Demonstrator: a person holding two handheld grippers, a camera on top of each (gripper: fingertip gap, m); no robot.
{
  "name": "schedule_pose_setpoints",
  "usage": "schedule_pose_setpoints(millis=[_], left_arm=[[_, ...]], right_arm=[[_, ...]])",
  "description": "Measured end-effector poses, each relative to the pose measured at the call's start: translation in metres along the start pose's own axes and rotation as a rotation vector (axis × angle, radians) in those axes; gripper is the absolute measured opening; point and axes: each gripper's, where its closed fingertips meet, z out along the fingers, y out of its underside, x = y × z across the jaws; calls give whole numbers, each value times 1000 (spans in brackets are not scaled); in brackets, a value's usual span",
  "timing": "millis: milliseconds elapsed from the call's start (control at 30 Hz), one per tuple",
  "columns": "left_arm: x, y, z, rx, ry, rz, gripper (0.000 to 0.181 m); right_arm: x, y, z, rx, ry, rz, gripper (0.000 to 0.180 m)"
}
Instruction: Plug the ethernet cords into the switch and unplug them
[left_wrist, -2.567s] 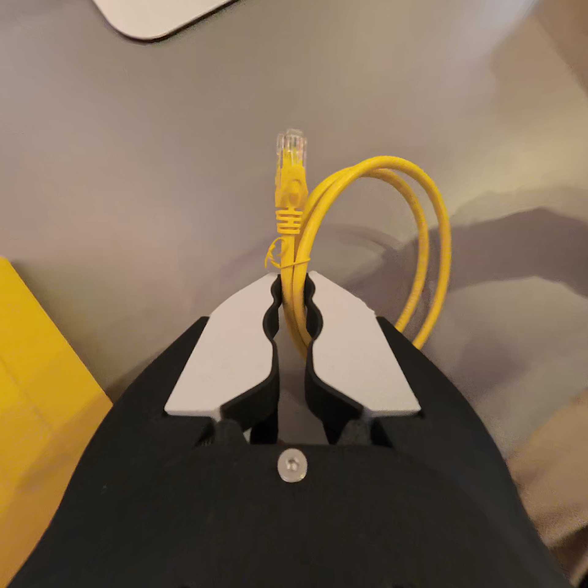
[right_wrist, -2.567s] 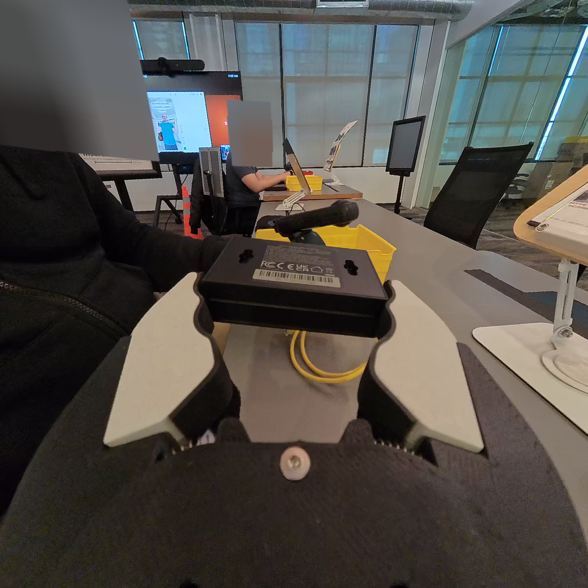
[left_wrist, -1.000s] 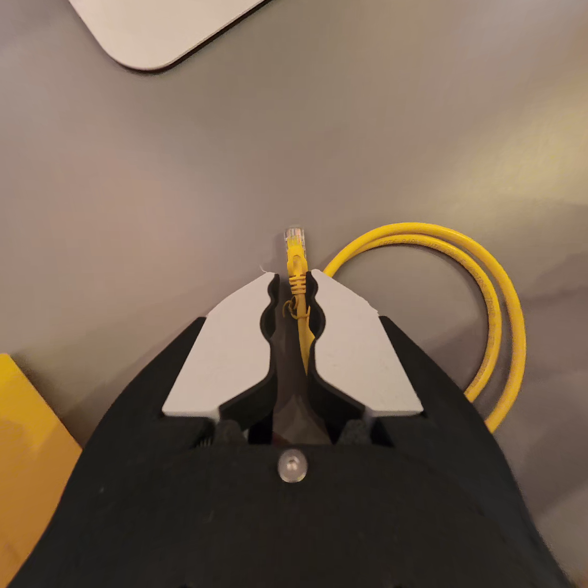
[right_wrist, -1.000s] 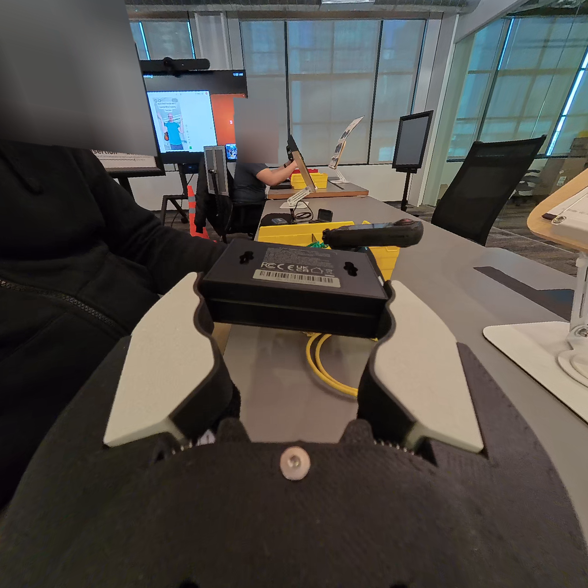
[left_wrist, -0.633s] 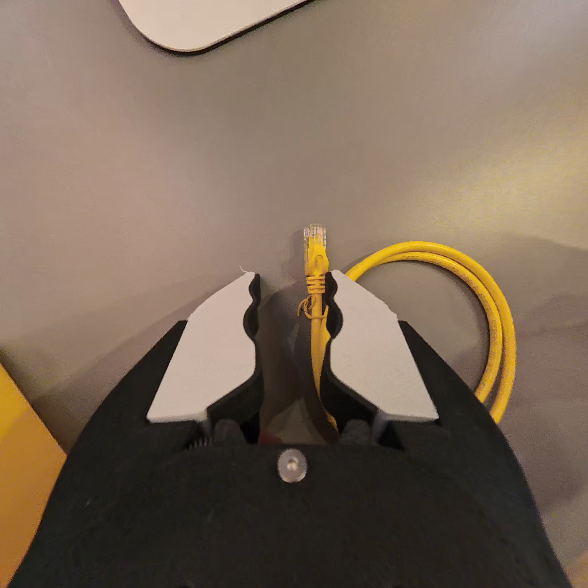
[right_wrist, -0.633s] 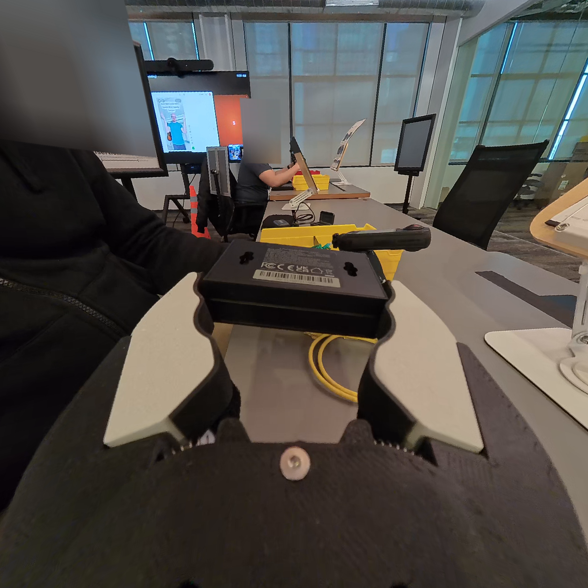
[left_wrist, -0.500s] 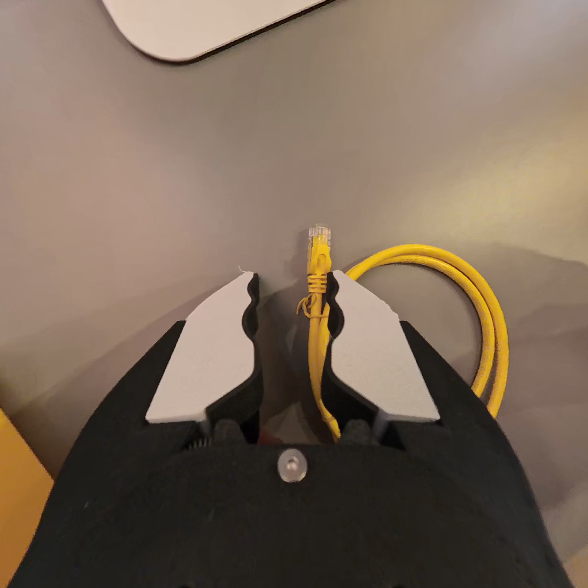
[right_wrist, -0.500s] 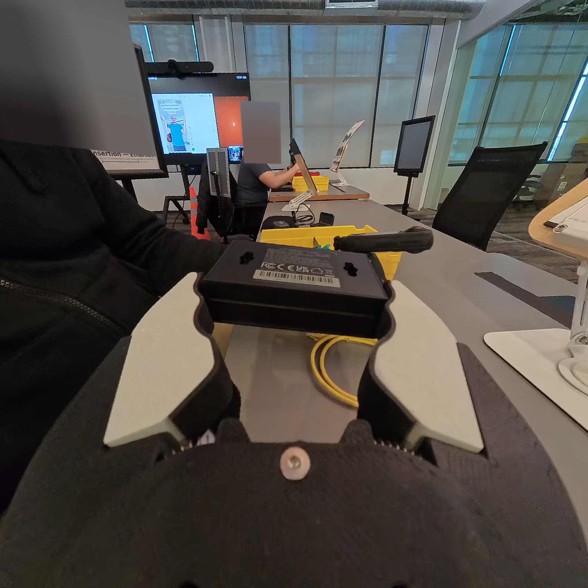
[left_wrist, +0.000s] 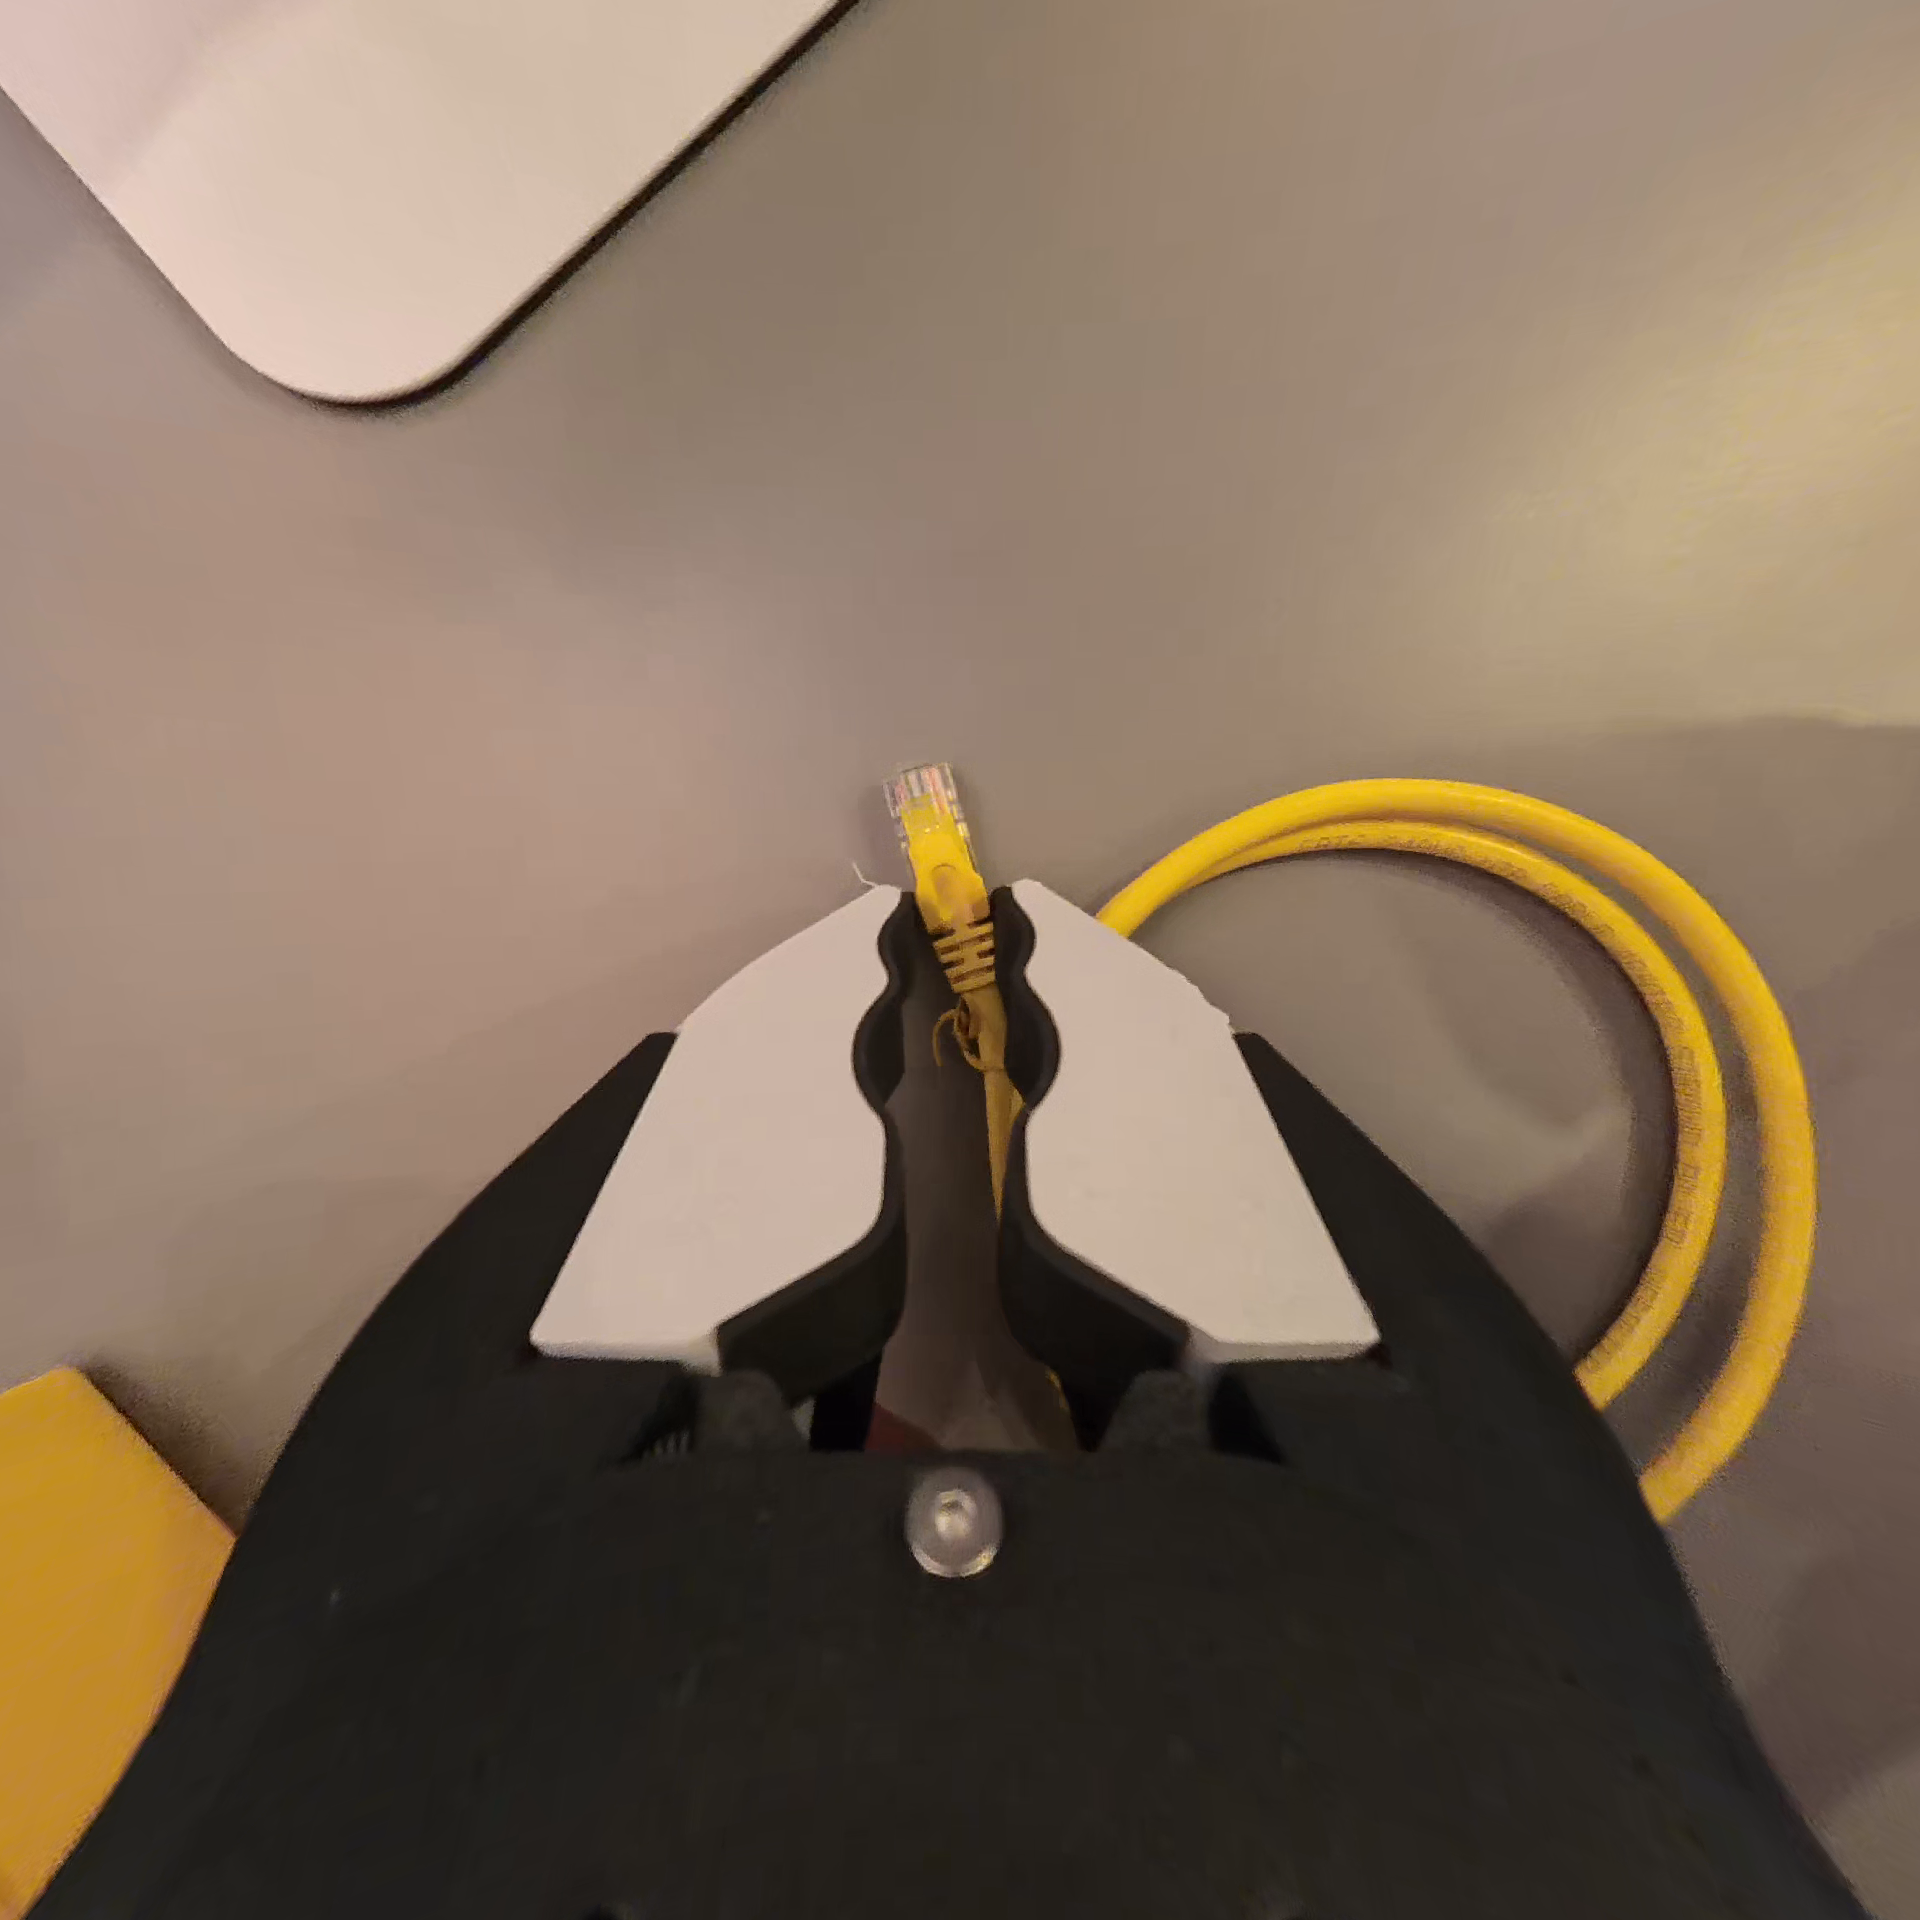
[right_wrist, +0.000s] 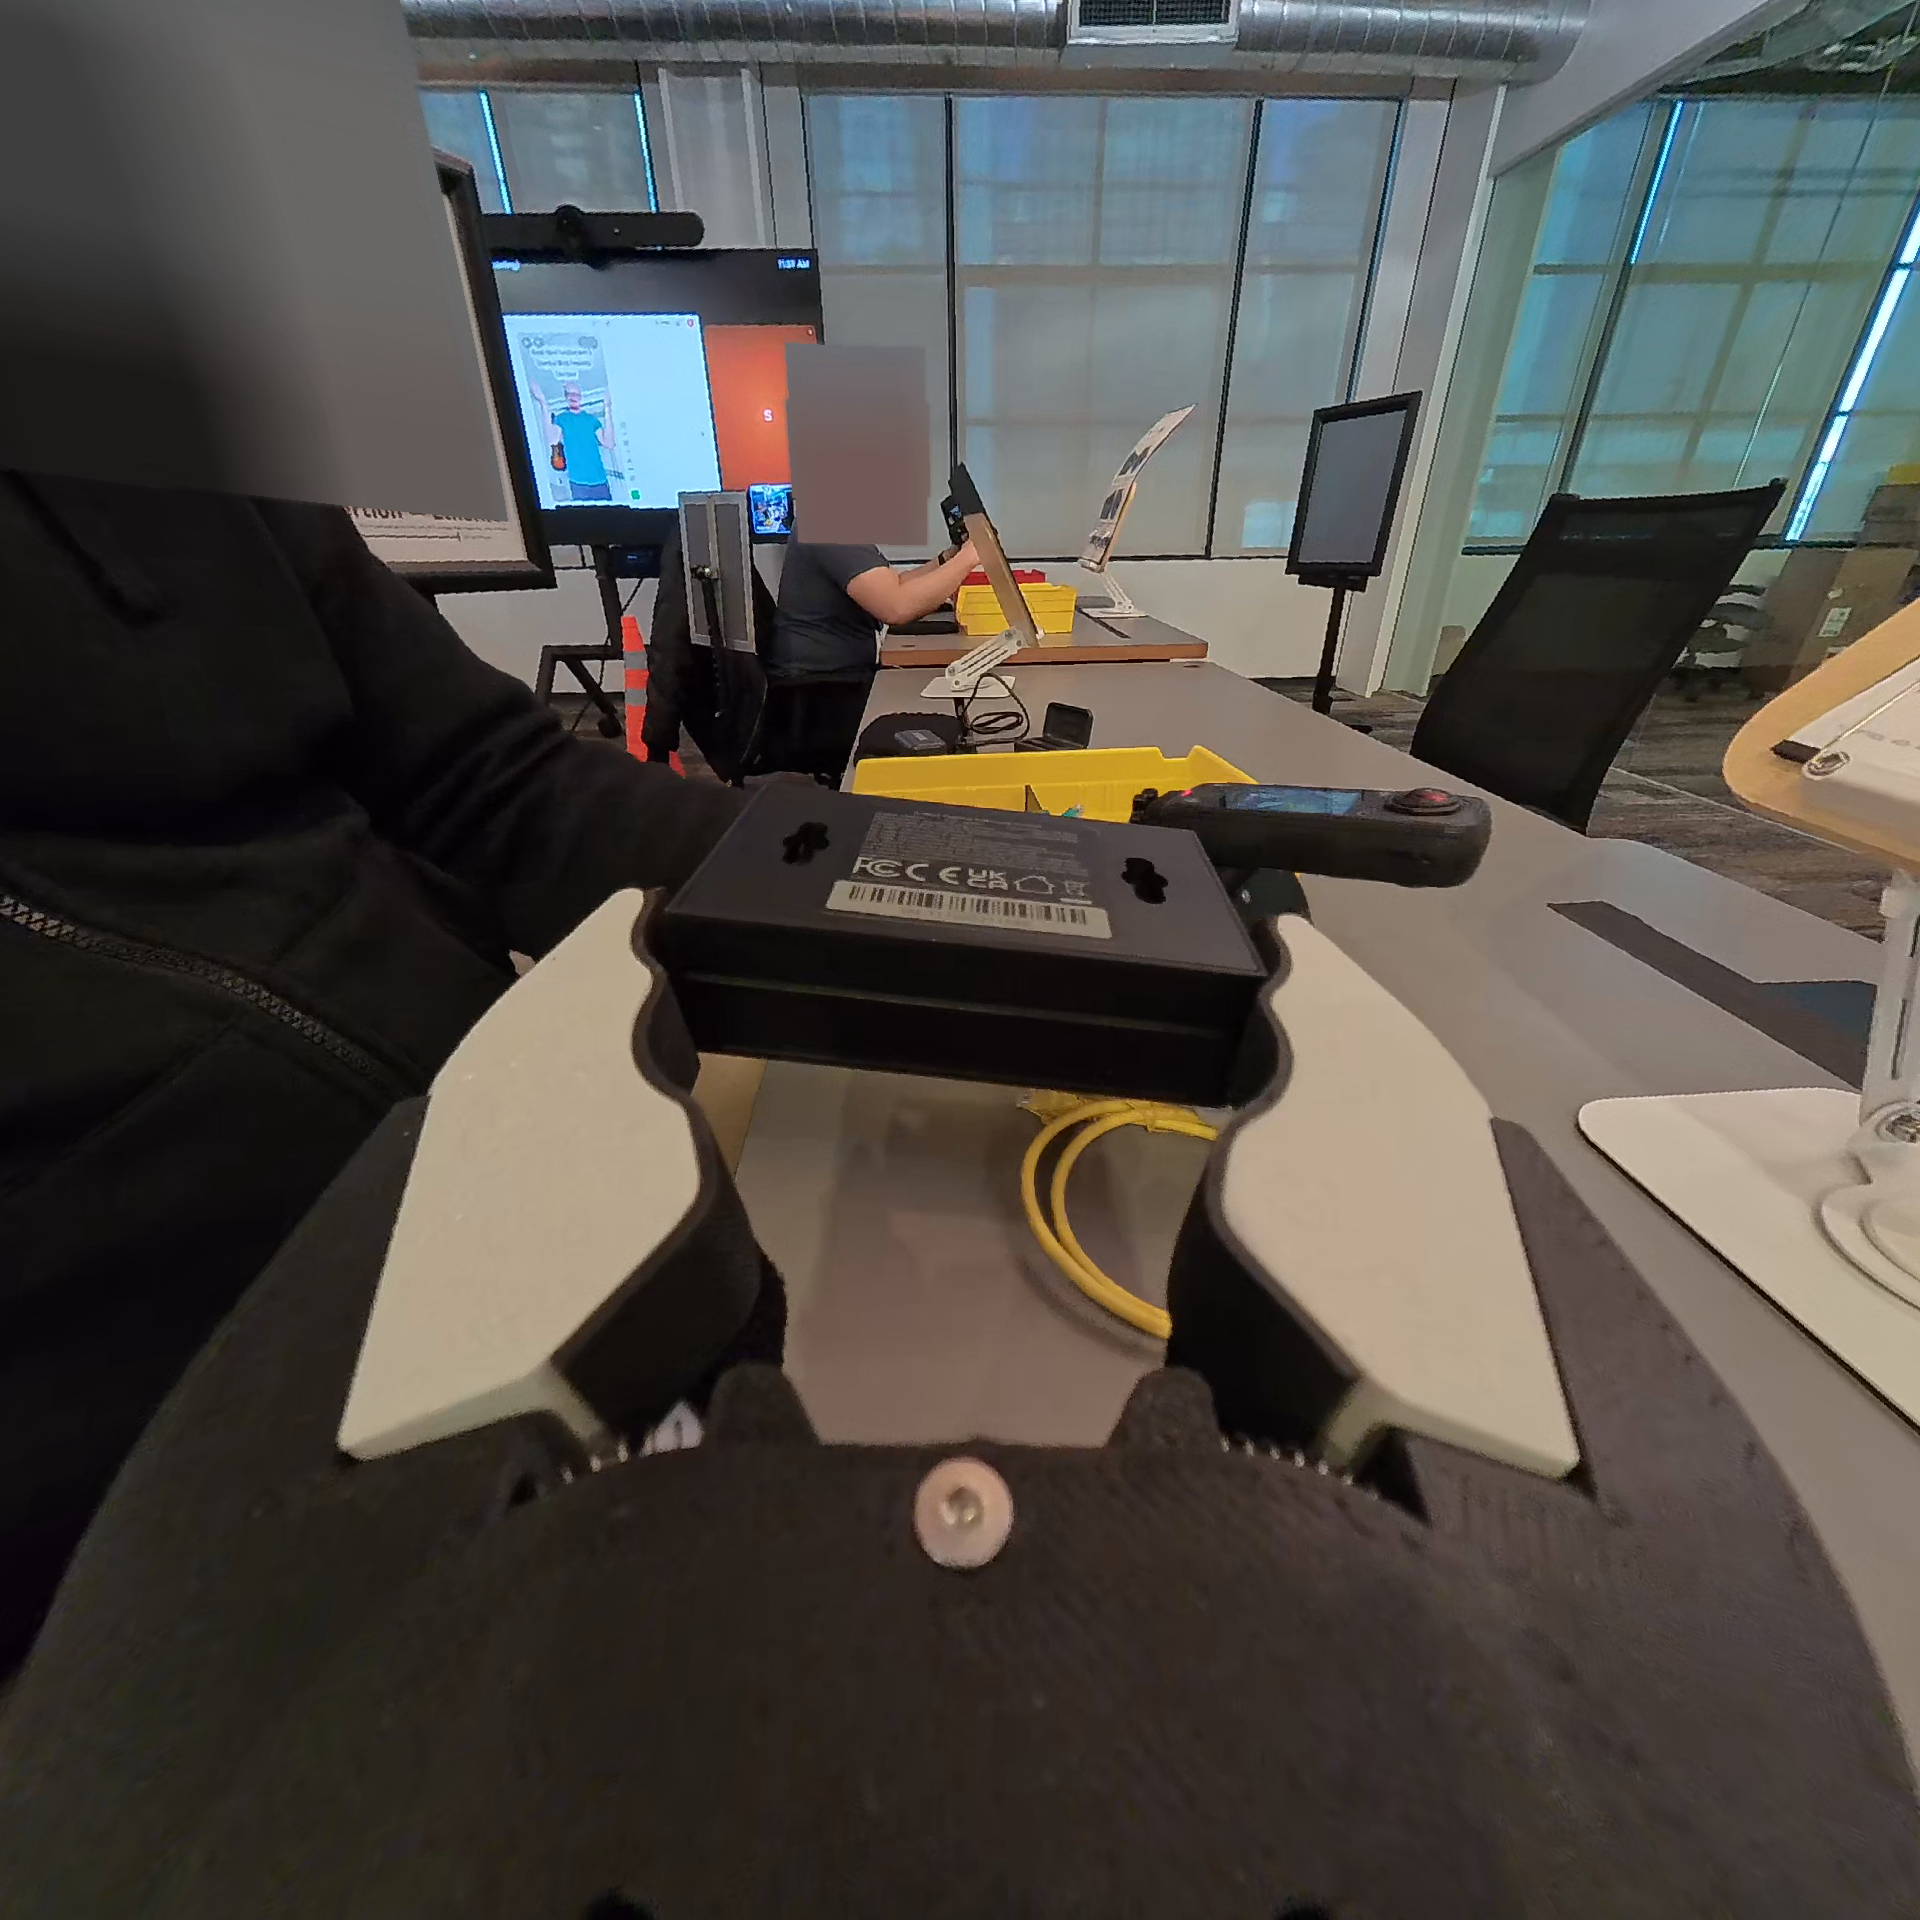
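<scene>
**Cord plug pinched in left tool; switch clamped in right**

Yellow ethernet cord (left_wrist: 1704, 1091): its plug end (left_wrist: 932, 821), clear-tipped, projects just past the fingertips of the left hand-held gripper (left_wrist: 948, 896), pointing away from the camera over the grey bench (left_wrist: 1143, 520). The strain-relief boot sits between the tips, which are pressed in on it from both sides. A thin yellow tie is wound round the cord just behind the boot. The rest of the cord runs back between the fingers and reappears to the right as a double loop lying flat on the bench. In the right wrist view the same loop (right_wrist: 1060, 1205) lies on the bench beneath the held switch.

Switch (right_wrist: 961, 956): a black box, held off the bench by its two short ends between the fingers of the right hand-held gripper (right_wrist: 961, 997), which is spread wide and pinching it. The face bearing a white barcode sticker is turned upward. Port side not visible.

Surroundings: a white rounded base plate (left_wrist: 364, 177) rests on the bench beyond the plug, well apart from it. A yellow bin (right_wrist: 1049, 779) stands past the switch; its corner (left_wrist: 73, 1558) shows at lower left in the left wrist view. A black hand-held device (right_wrist: 1320, 831) shows just beyond the switch's right end. A person in a black jacket (right_wrist: 208, 883) fills the left side.
</scene>
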Motion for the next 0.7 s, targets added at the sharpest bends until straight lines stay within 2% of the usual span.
schedule_pose_setpoints(millis=[33,233,400,500,700], left_arm=[[0,-1,1,1,-13,7,13],[-1,-6,3,77,-45,32,13],[7,-8,-2,158,35,31,12],[31,-17,-24,213,85,143,12],[87,-38,-101,317,240,370,12]], right_arm=[[0,0,1,-2,-1,-1,102],[-2,-6,1,-4,4,-20,102],[0,-4,-5,-7,25,-15,102],[4,-2,-9,2,30,-9,102],[5,-3,-11,33,7,-2,102]])
